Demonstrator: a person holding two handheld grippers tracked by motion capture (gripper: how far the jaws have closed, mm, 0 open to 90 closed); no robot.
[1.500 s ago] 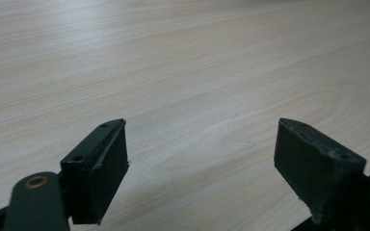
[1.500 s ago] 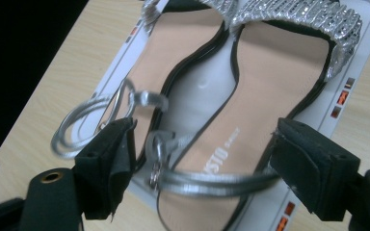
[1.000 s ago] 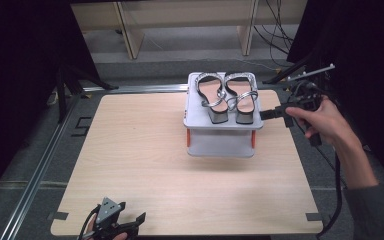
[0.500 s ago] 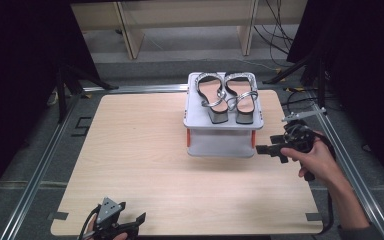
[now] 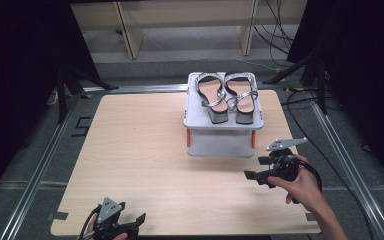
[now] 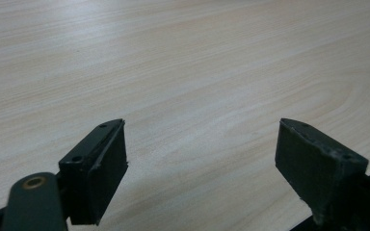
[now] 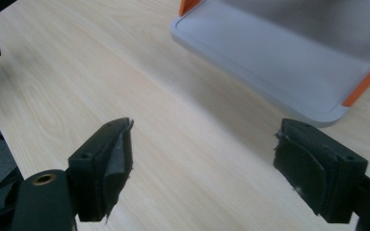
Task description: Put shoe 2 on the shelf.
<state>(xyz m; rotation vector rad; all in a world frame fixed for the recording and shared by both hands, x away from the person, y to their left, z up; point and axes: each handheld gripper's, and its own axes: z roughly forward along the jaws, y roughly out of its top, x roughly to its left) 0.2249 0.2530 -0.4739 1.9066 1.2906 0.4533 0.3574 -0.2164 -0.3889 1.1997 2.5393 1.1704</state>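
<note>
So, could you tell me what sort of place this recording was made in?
Probably a lab or data-collection rig, not a home: a bare wooden table edged by metal rails, dark curtains around it, loose cables on the floor, and a small grey shoe rack holding sandals as a prop.

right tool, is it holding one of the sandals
No, the right tool is open and empty above the table, while both sandals sit on the grey rack.

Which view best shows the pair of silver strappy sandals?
The high view: the pair of silver strappy sandals sits side by side on the grey two-tier rack. The right gripper view catches the rack's lower shelf; the left gripper view shows bare wood.
</note>
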